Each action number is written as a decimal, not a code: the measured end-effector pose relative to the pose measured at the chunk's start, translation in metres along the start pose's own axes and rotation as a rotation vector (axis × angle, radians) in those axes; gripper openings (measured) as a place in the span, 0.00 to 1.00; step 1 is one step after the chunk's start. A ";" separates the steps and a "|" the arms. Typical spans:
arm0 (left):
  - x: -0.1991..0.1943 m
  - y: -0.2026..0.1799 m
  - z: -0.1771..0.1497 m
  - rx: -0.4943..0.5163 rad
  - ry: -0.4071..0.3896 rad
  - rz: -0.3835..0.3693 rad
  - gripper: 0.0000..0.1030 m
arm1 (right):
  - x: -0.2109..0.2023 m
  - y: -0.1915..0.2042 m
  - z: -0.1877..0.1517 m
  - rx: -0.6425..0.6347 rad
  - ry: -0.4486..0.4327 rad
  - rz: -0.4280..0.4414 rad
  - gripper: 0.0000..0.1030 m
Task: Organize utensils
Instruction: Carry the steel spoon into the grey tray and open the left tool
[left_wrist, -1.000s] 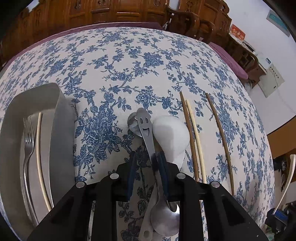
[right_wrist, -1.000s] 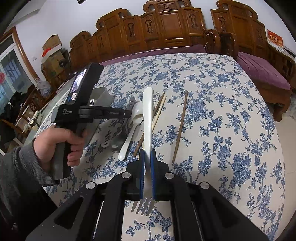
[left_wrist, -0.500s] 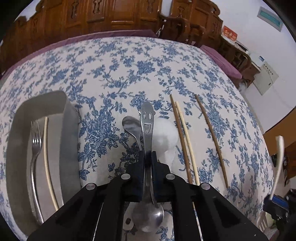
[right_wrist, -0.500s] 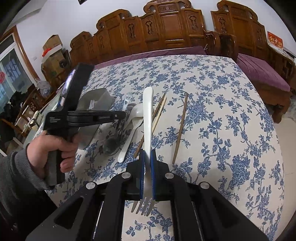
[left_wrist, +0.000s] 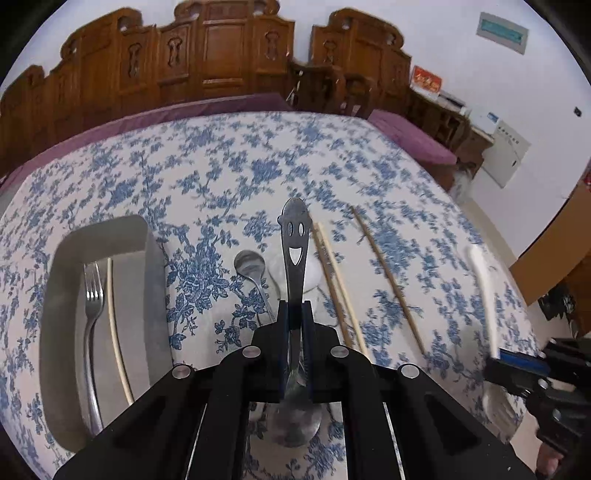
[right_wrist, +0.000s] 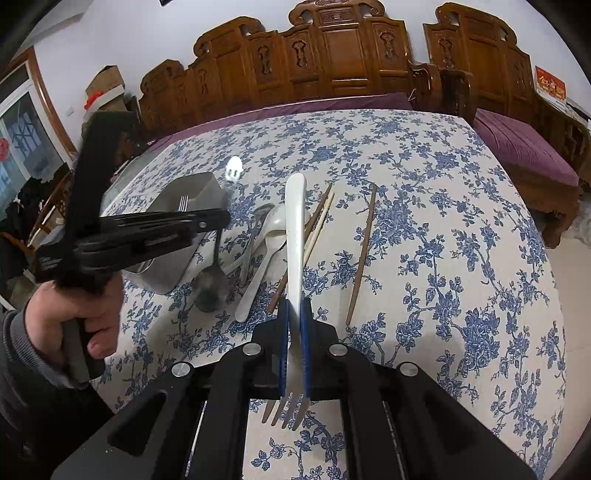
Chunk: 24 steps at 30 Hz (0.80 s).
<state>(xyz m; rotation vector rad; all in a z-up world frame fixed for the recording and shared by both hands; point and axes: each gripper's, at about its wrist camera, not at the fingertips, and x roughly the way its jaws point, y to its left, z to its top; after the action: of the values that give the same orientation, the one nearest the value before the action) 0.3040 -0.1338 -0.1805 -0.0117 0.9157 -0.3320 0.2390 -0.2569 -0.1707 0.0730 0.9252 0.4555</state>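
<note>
Left wrist view: floral tablecloth (left_wrist: 229, 166) fills frame. Grey tray (left_wrist: 64, 266) at 9 o'clock holds metal fork (left_wrist: 90, 310), pale chopstick (left_wrist: 118, 332). Your left gripper (left_wrist: 294, 314) clenched on smiley-handle spoon (left_wrist: 294, 236), lifted off cloth. Small steel spoon (left_wrist: 250, 263) at 11 o'clock of gripper; chopsticks (left_wrist: 334, 280) at 2 o'clock. Your right gripper (right_wrist: 294, 314) grasps white plastic fork (right_wrist: 295, 236).
</note>
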 end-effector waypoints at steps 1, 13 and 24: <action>-0.006 -0.002 -0.002 0.007 -0.014 -0.003 0.05 | 0.000 0.000 0.000 -0.001 0.000 0.000 0.07; -0.054 -0.008 -0.010 0.034 -0.071 -0.029 0.06 | -0.001 0.010 0.001 -0.020 -0.005 0.002 0.07; -0.095 0.038 -0.005 0.028 -0.119 0.051 0.06 | 0.014 0.039 0.013 -0.040 0.000 0.034 0.07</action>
<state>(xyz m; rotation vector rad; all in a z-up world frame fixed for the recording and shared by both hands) 0.2572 -0.0695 -0.1159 0.0178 0.7924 -0.2935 0.2425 -0.2140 -0.1638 0.0526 0.9155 0.5049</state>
